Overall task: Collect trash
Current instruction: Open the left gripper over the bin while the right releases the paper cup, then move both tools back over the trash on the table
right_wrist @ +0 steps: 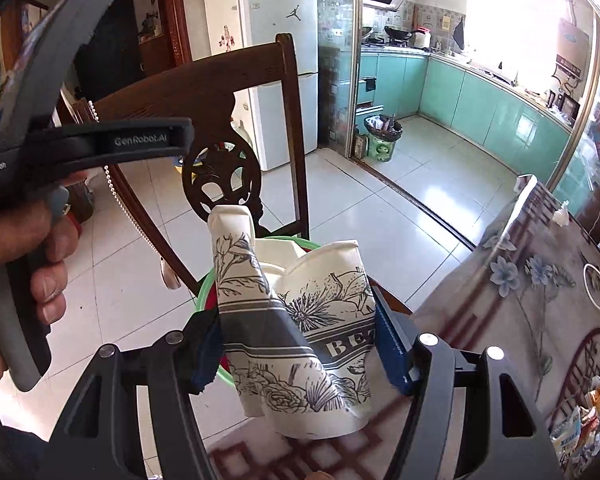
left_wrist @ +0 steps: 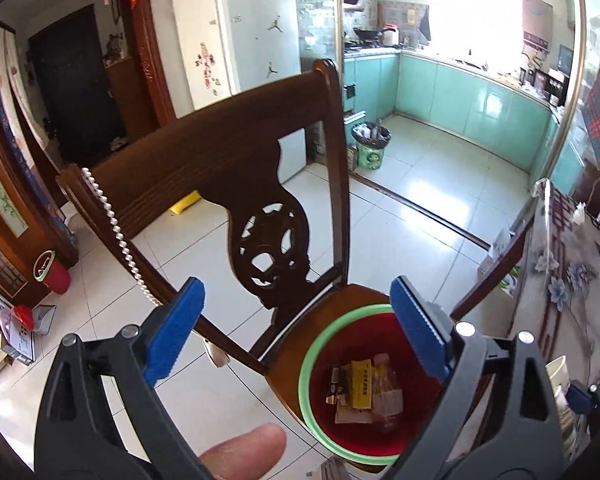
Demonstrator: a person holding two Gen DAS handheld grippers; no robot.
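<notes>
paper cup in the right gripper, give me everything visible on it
The paper cup is white with black line-drawn flowers, a grey band and partial lettering "BE". It is badly crushed: the wall is folded into two lobes and the rim is pinched out of round. The right gripper clamps it between its blue pads, mouth facing away. It hangs above the green-rimmed red bin on the chair seat.

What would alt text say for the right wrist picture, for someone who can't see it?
The right tool squeezes a crushed flower-printed paper cup above a green-rimmed red bin on a dark wooden chair. A patterned tablecloth lies right; a green kitchen sits behind.
</notes>
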